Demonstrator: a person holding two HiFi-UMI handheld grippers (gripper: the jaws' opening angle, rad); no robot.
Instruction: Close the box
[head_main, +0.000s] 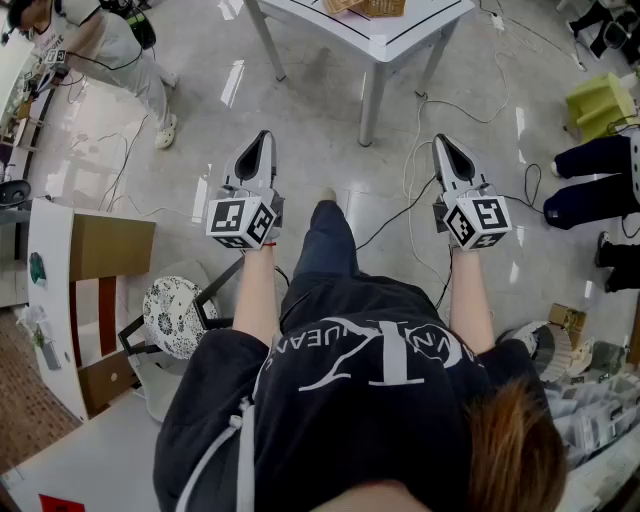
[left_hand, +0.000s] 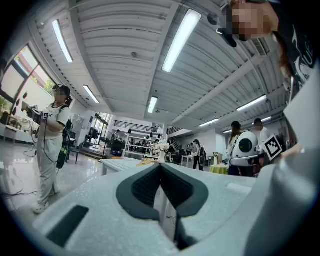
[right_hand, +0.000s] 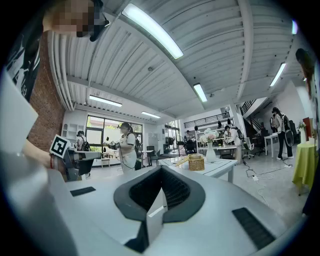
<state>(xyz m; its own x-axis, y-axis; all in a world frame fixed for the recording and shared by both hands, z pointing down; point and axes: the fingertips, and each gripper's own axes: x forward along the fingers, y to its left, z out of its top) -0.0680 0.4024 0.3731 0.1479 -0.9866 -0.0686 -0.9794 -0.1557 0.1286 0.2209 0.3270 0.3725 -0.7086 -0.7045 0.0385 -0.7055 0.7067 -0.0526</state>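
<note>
My left gripper and right gripper are held side by side at waist height and point forward over the shiny floor. Both are shut, with nothing between the jaws. The left gripper view shows the left gripper with its dark pads pressed together, aimed at the room and ceiling. The right gripper stands the same way in the right gripper view. Low at my left stands a brown cardboard and white panel piece; I cannot tell whether it is the box. Neither gripper is near it.
A white table stands ahead with a wicker basket on it. A patterned round stool is at my left hip. Cables trail over the floor. A person in white stands far left, and legs show at the right.
</note>
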